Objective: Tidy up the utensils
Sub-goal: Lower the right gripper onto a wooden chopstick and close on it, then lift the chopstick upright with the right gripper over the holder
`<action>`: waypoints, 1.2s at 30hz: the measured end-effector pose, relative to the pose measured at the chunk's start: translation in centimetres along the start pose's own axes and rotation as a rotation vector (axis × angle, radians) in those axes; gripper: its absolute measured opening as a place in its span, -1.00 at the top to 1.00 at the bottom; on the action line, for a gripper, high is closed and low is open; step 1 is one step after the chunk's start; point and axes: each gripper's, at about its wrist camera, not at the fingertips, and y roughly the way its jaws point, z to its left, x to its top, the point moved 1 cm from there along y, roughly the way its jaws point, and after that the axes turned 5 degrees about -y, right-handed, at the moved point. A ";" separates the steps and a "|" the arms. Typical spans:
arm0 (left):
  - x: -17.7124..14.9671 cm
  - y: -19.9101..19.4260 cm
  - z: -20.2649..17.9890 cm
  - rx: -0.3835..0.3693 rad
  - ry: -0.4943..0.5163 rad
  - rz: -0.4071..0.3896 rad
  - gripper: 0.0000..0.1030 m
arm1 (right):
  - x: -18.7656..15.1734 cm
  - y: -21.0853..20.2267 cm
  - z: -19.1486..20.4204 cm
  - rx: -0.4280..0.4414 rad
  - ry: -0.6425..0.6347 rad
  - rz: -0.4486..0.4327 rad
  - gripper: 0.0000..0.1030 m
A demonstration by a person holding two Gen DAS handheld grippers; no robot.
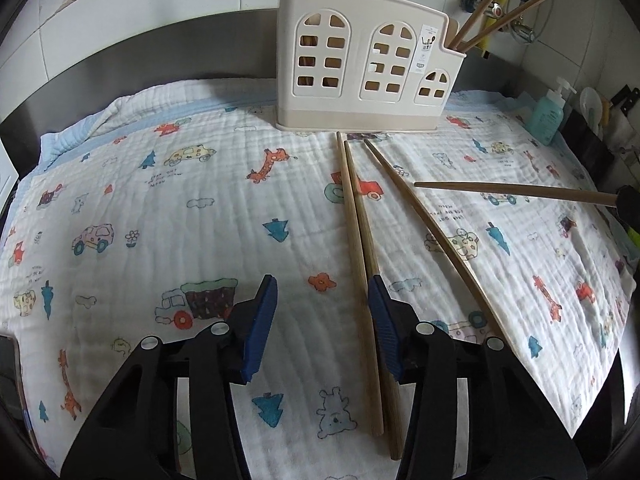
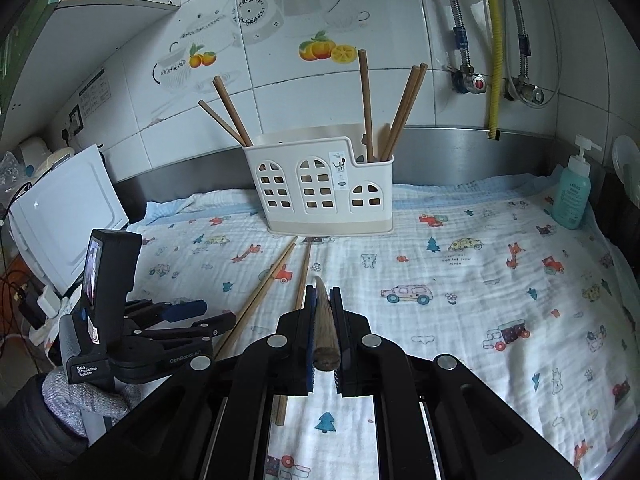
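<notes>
A cream utensil holder (image 1: 360,68) (image 2: 320,188) with window cut-outs stands at the back of the printed cloth, with several wooden chopsticks upright in it. Three chopsticks lie on the cloth in front of it: a close pair (image 1: 356,248) and a single one (image 1: 432,232). My left gripper (image 1: 324,300) is open and empty, low over the cloth, with the pair beside its right finger. My right gripper (image 2: 324,312) is shut on one chopstick (image 2: 325,320), held above the cloth and pointing toward the holder; the same chopstick shows in the left wrist view (image 1: 516,192).
A teal soap pump bottle (image 1: 548,116) (image 2: 572,196) stands at the cloth's back right. A white board (image 2: 68,216) leans at the left. Pipes and valves (image 2: 476,80) run on the tiled wall. The left gripper shows in the right wrist view (image 2: 184,312).
</notes>
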 end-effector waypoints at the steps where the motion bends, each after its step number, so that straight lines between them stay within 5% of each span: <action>1: 0.0 0.1 0.0 0.002 0.001 0.002 0.10 | 0.0 0.0 -0.1 0.003 0.004 0.000 0.87; 8: 0.1 0.4 -0.3 0.013 0.008 0.006 0.10 | 0.0 0.1 0.0 0.005 0.004 0.003 0.87; 21: 0.0 0.1 -0.8 0.040 0.037 -0.015 0.67 | 0.3 -0.1 0.0 0.002 0.003 -0.009 0.87; 36: -0.6 0.4 -1.1 0.010 0.050 -0.004 0.89 | 0.5 -0.2 0.2 0.006 0.000 -0.013 0.87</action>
